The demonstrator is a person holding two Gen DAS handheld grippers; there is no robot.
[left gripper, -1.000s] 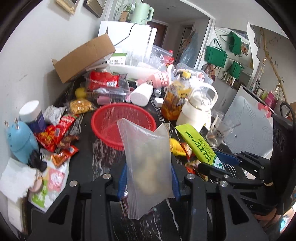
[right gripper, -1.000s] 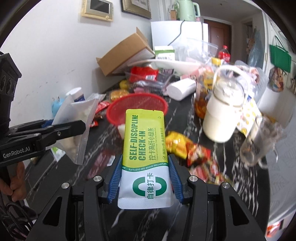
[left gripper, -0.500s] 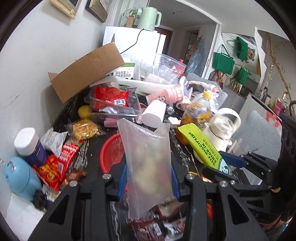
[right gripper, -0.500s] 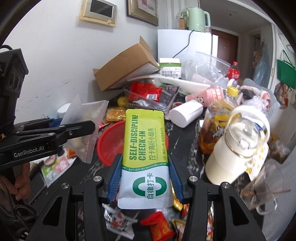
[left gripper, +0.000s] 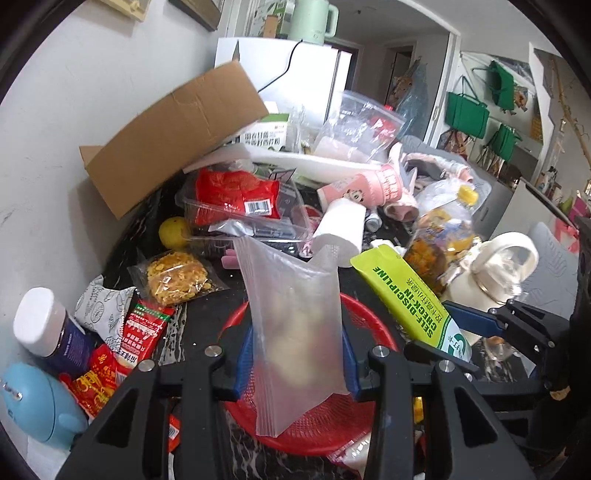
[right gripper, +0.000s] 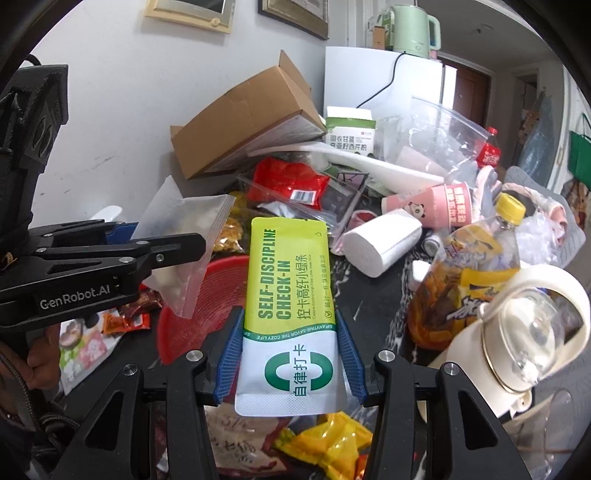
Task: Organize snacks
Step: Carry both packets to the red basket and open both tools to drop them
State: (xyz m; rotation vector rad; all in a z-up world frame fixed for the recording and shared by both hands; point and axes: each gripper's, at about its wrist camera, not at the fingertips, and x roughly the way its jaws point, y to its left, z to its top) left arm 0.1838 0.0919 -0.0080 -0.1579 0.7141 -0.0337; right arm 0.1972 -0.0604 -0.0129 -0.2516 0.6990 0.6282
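Two light, floppy, probably slippery packets hang over the red basket (left gripper: 373, 325), each best pinched low: left gripper (left gripper: 295, 365) clamps the clear zip bag (left gripper: 295, 317), right gripper (right gripper: 290, 363) the green pouch (right gripper: 290, 295).

- Wall (right gripper: 122, 122): plain pale grey-white, faintly scuffed, running along the left of the cluttered surface.
- Picture frames (right gripper: 291, 16): two hung high on that wall, one dark-edged, one light wood (right gripper: 190, 11).
- Countertop (left gripper: 229, 288): black stone with white veining.
- White cabinet or fridge (right gripper: 380, 81): stands at the far end, a black cord trailing down its front.
- Pale green kettle (right gripper: 413, 27): sits on top of it.
- Dark brown door (right gripper: 469, 96): behind, to the right.
- Green tote bags (left gripper: 465, 114): hung on the white right-hand wall.
- Light: even, daylight-like, no hard shadows.
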